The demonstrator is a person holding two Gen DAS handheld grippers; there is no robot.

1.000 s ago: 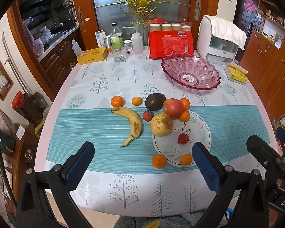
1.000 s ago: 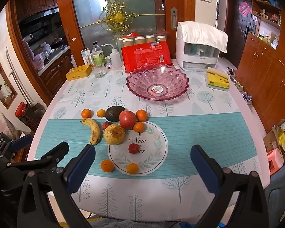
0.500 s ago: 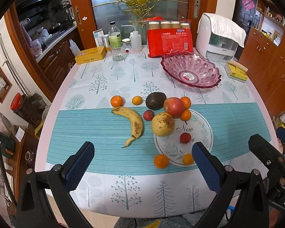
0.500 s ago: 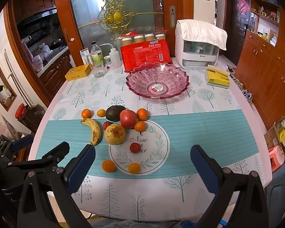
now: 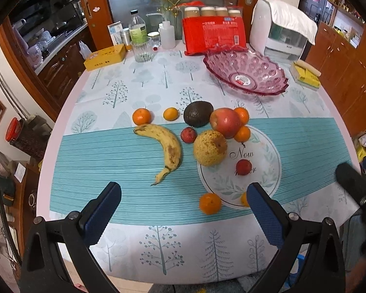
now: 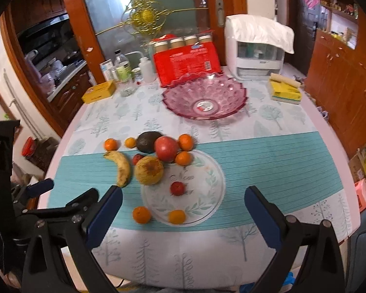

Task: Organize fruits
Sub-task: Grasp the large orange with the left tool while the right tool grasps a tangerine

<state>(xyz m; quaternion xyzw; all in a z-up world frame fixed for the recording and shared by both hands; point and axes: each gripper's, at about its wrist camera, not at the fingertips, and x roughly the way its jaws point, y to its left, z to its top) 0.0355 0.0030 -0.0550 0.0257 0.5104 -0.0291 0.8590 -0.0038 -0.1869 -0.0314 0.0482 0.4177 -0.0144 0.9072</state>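
Both sets of jaws wide open, nothing held: left gripper (image 5: 183, 210) and right gripper (image 6: 183, 213) hovering off the bench's near edge. Fruits piled mid-bench, nothing yet in the pink bowl (image 6: 234, 92) toward the far edge. Banana (image 5: 169, 147) probably soft, so grab mid-body, gently. Apple (image 5: 225, 122) and pear (image 5: 209, 147) look firm but round, prob slippery; pinch across the widest part. Bowl looks like glass, so fragile imo.

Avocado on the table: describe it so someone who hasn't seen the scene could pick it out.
Start at the pink glass bowl at the back of the table, then come forward to the fruit cluster. The avocado sits at the cluster's far edge, just left of the red apple. It is the only dark, near-black fruit there; its neighbours are red, orange or yellow.
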